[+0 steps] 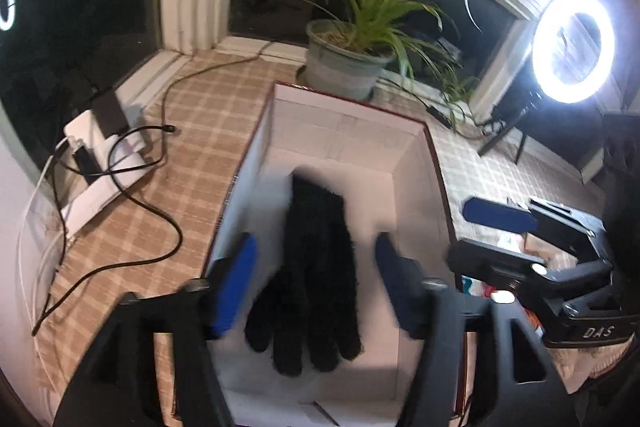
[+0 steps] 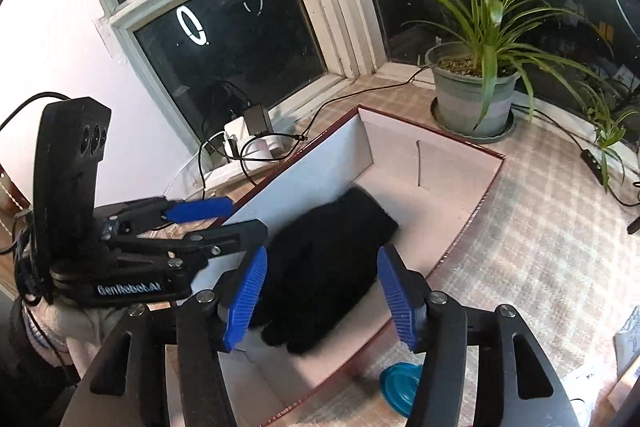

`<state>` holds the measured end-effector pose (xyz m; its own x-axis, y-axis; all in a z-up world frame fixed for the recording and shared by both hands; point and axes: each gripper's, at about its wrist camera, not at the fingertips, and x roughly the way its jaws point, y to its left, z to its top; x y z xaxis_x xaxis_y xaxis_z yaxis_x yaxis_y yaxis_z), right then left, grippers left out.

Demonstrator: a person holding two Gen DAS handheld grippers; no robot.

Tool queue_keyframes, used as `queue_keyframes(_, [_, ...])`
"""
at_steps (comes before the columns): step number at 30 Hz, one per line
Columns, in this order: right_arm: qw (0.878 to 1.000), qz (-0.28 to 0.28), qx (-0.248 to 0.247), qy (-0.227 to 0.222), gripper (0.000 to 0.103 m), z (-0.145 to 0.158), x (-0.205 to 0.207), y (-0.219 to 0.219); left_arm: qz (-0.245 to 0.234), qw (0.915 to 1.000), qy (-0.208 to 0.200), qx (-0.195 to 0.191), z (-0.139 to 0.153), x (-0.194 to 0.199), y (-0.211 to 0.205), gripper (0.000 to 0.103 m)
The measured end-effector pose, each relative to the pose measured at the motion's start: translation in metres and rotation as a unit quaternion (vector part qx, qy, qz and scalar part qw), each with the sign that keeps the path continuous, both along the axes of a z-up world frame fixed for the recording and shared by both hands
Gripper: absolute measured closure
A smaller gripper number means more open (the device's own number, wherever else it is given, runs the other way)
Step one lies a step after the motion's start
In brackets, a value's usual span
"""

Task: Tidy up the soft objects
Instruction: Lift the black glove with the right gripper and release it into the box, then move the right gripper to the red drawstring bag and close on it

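The black glove (image 1: 310, 267) lies flat on the floor of the white box (image 1: 256, 155); my left gripper (image 1: 316, 279) and right gripper (image 2: 322, 291) hover above it, both released and empty. I judge this item placed; next I need another soft object

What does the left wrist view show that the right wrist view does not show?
Only the left wrist view shows the lit ring light at the right. Only the right wrist view shows a blue lid on the cloth beside the box. Both share the black glove lying inside the white box, the potted plant, and both grippers with open jaws.
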<state>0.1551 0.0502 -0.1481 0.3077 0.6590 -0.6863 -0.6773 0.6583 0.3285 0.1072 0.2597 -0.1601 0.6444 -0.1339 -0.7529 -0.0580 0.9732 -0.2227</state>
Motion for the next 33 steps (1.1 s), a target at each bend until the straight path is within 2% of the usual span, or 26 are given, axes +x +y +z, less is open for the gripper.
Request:
queue_keyframes(4, [1.000,-0.008,0.005,-0.004,0.039,0.003,-0.004,-0.012,0.009,0.9999,-0.005,-0.005,0.003,-0.002,0.002,0.039])
queue_keyframes(13, [0.999,-0.024,0.011,-0.018,0.037,0.016,-0.020,-0.050,-0.001,0.9996,-0.026,-0.014,0.019,-0.016,-0.019,0.039])
queue_keyframes(17, [0.999,-0.037,0.014,-0.018,0.036,0.022,-0.028,-0.076,-0.009,0.9986,-0.040,-0.034,0.029,-0.025,-0.033,0.039])
queue_keyframes(23, [0.998,-0.061,0.020,-0.018,0.035,0.033,-0.039,-0.126,-0.032,0.9964,-0.054,-0.057,0.041,-0.035,-0.064,0.038])
queue_keyframes(33, [0.992,-0.120,0.041,-0.006,0.034,0.048,-0.042,-0.235,-0.065,0.9907,-0.055,-0.106,0.048,-0.041,-0.114,0.038])
